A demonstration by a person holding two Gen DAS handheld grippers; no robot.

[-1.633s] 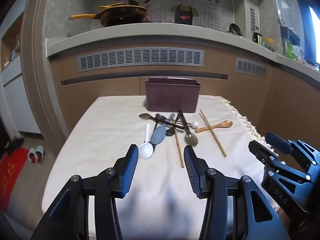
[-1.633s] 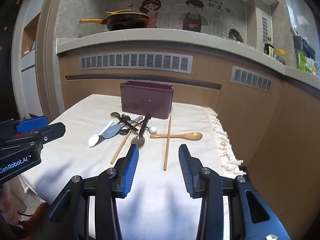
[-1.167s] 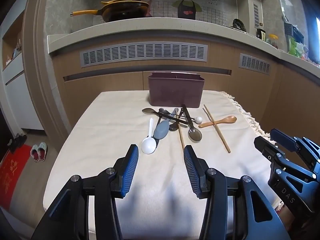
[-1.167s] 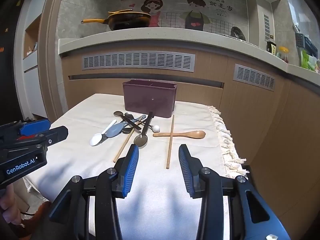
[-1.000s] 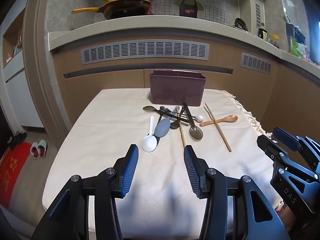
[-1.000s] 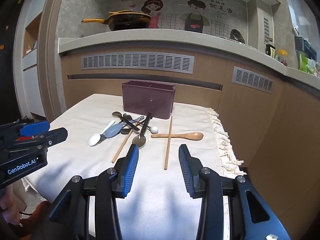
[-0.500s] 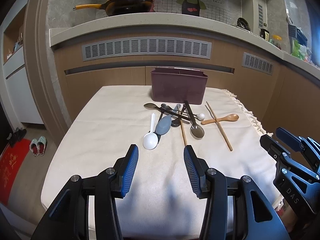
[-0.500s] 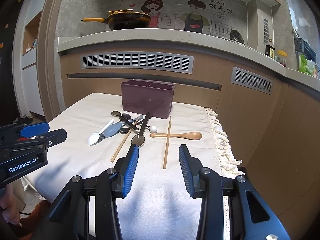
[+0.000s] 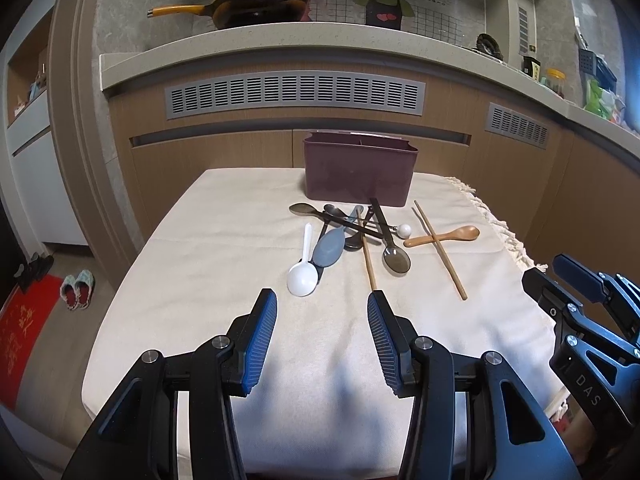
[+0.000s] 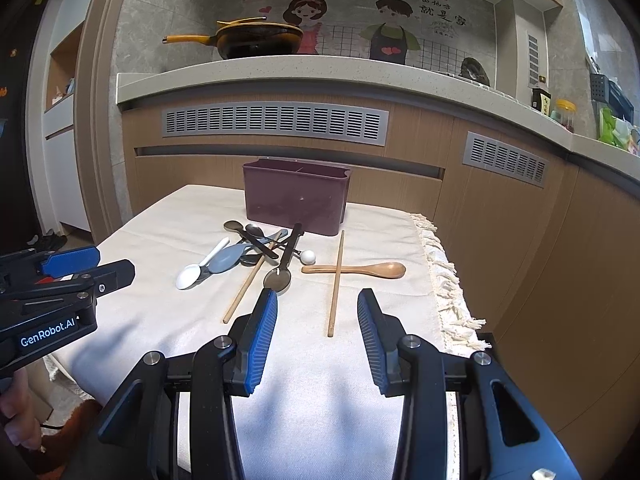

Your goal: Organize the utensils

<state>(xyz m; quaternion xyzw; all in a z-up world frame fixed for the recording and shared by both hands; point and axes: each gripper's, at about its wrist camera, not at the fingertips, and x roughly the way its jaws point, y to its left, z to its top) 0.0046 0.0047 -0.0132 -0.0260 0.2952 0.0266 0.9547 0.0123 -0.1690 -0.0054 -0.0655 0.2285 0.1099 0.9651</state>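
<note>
Both views have backed off slightly with nothing on the worktop (image 9: 224, 264) shifted: left tongs (image 9: 322, 338) and right tongs (image 10: 316, 334) apart and empty, all utensils (image 9: 352, 236) loose before the maroon caddy (image 9: 360, 174), sorting not started.

I see a table covered by a cream fringed cloth (image 9: 224, 264). On it stand a maroon plastic utensil bin (image 9: 360, 178), a tangle of dark metal spoons (image 9: 352, 226), a white plastic spoon (image 9: 303, 276), a wooden spoon (image 9: 444, 237) and wooden chopsticks (image 9: 440, 250).
</note>
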